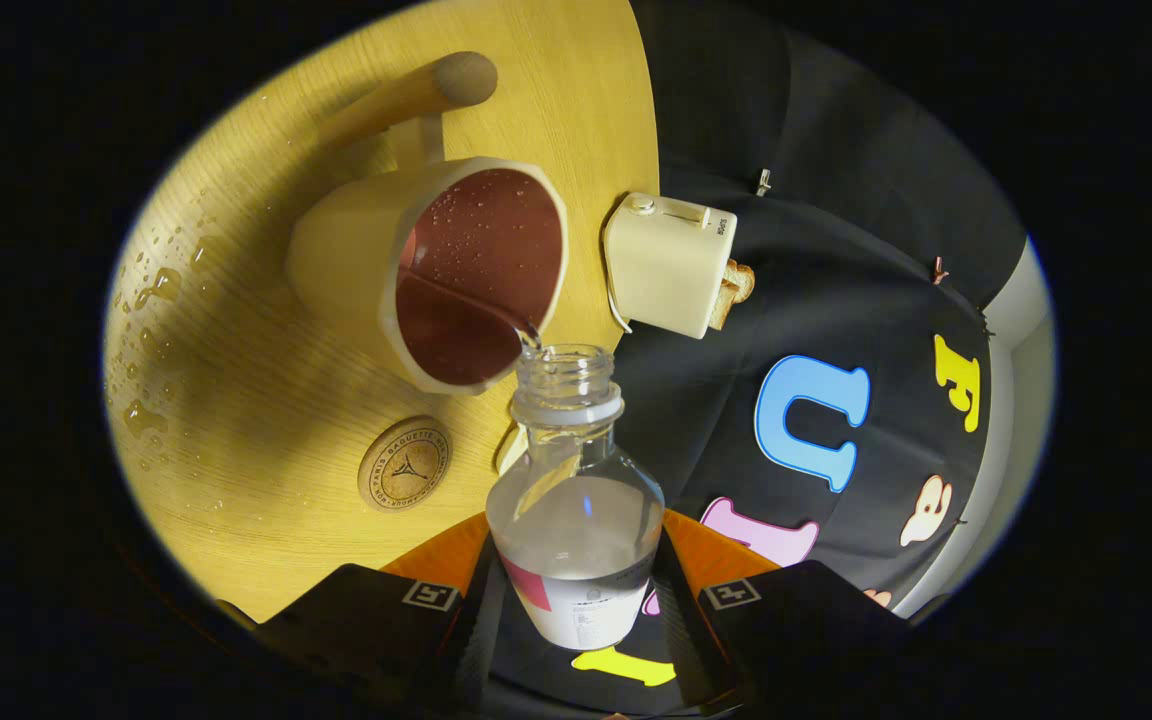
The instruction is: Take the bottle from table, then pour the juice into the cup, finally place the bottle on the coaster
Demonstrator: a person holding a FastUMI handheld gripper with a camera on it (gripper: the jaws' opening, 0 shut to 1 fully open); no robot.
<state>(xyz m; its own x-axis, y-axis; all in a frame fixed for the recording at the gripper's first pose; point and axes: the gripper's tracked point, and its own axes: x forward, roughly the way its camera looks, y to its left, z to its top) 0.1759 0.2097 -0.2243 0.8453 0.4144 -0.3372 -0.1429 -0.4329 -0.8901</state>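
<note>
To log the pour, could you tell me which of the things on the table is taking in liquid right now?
The cream cup: a thin stream runs from the bottle, clamped between the gripper fingers, over its rim. The coaster and toaster receive nothing.

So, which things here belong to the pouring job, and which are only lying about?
Belong to the job:
- bottle, held between the gripper fingers, pouring
- cup, taking the liquid
- coaster, beside the cup

Just lying about:
- toaster with bread
- drops on the table
</note>
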